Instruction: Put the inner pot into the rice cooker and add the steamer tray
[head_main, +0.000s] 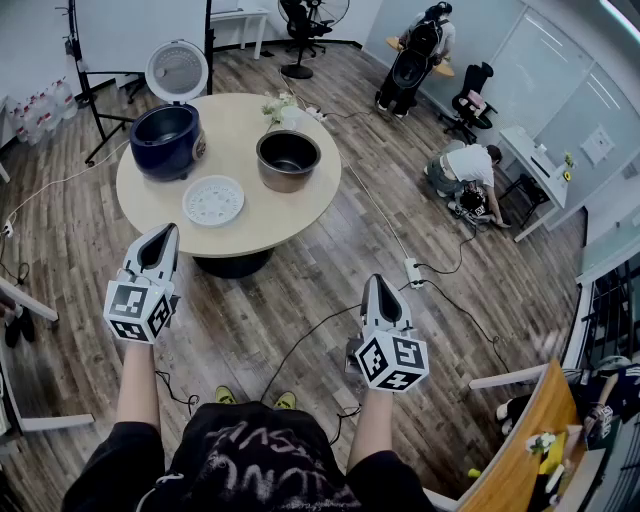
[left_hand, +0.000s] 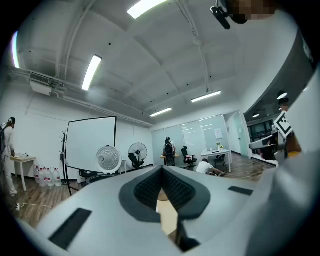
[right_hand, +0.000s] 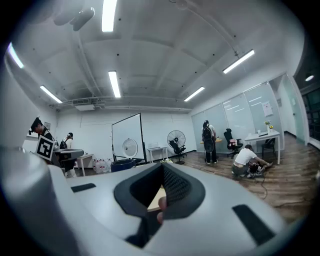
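Well short of the surface, both jaws clenched on nothing

From the head view, the inner pot (head_main: 288, 158) stood empty on the round surface (head_main: 300, 215), well apart from both grippers and ahead of them. The dark blue rice cooker (head_main: 166, 140) sat to its left with the lid (head_main: 177, 70) raised. The white steamer tray (head_main: 213, 200) lay flat near the front edge, between cooker and pot. The left gripper (head_main: 168, 232) hung just short of that edge, nearest the tray. The right gripper (head_main: 375, 281) was further back, over the wooden floor (head_main: 330, 300).

Only the head view showed the pot and tray. The left gripper view caught just the cooker's raised lid above its jaws. The right gripper view showed the cooker's dark body and lid, with a standing fan (right_hand: 176, 140) beyond.

Each gripper's own view showed its jaws pressed together at the tips, with nothing between them and touching nothing.
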